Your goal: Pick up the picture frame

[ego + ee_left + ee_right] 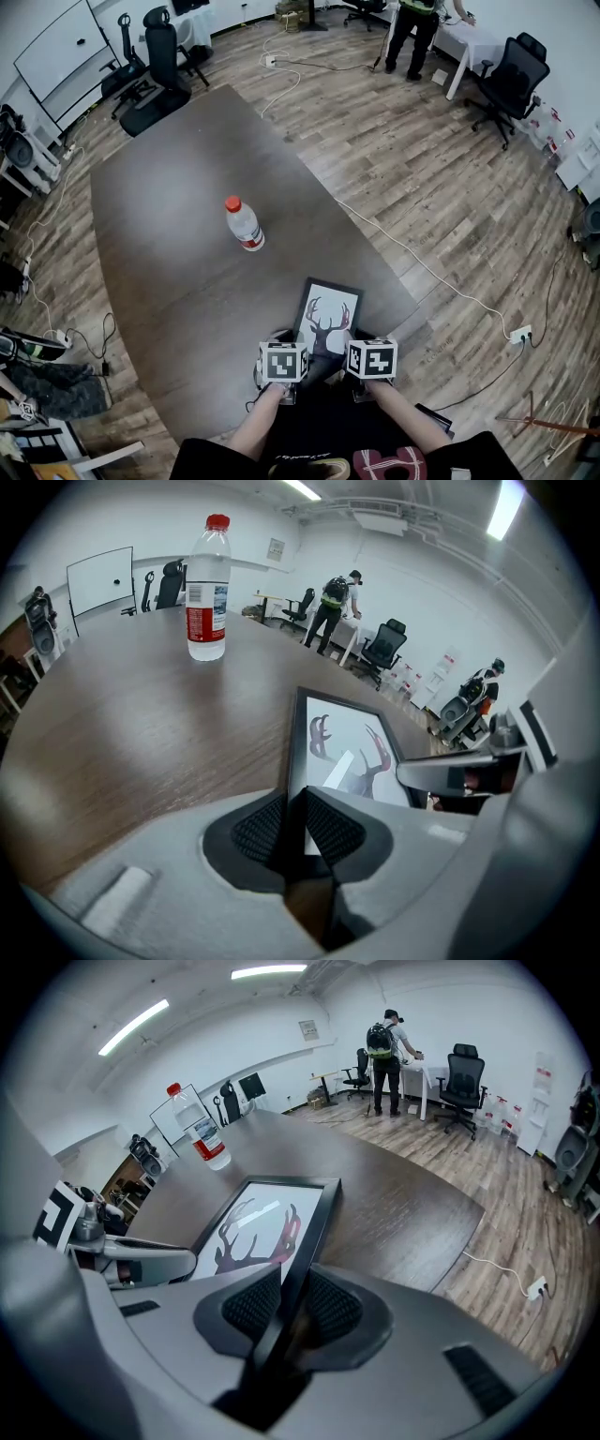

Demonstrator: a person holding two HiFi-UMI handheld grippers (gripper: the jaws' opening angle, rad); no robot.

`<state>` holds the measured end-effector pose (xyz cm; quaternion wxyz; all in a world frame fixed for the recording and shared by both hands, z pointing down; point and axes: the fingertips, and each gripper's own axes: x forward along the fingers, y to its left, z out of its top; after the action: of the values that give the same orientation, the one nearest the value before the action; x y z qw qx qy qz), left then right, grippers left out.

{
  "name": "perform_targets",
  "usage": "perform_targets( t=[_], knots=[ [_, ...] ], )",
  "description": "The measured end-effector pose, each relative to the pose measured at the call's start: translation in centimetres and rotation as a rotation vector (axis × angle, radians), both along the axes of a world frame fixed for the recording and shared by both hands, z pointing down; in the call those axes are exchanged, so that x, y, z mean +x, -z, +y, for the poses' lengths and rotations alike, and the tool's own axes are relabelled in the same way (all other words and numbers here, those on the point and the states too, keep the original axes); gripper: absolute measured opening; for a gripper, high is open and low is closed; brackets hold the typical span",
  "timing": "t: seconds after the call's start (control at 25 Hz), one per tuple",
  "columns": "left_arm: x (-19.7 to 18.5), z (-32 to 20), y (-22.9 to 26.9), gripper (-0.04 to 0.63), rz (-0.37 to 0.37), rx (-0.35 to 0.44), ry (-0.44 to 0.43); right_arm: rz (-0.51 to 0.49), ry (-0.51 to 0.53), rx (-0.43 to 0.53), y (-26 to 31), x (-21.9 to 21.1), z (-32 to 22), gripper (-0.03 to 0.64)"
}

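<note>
Gripping the picture frame (328,312) by its near end, you have the left gripper (294,825) closed narrow on its left edge and the right gripper (289,1305) closed on its right edge. It sits at the table's (178,253) near edge. In the head view your marker cubes (283,361) hide both sets of jaws and the frame's lower part. You cannot tell whether it is lifted off the wood.

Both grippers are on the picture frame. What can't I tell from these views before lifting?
- Gripper views: whether the picture frame is off the table underneath; blocked by the left gripper and right gripper.
- Head view: the frame's near edge, hidden behind both grippers.
- Bottle label: print too small.
</note>
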<state>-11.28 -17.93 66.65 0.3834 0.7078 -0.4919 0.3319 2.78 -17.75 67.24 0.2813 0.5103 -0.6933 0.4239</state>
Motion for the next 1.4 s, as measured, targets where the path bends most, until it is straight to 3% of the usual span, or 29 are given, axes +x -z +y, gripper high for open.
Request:
perform_targets(
  t=[0.64,1.4],
  knots=[
    [-0.1,0.9,0.3,0.077,-0.006,0.006,0.040,-0.001,0.001,0.024,0.5,0.0,-0.2,0.091],
    [1.0,0.3,1.9,0.075,0.008,0.066,0.043,-0.002,0.008,0.086,2.8,1.1,-0.8,0.089]
  ],
)
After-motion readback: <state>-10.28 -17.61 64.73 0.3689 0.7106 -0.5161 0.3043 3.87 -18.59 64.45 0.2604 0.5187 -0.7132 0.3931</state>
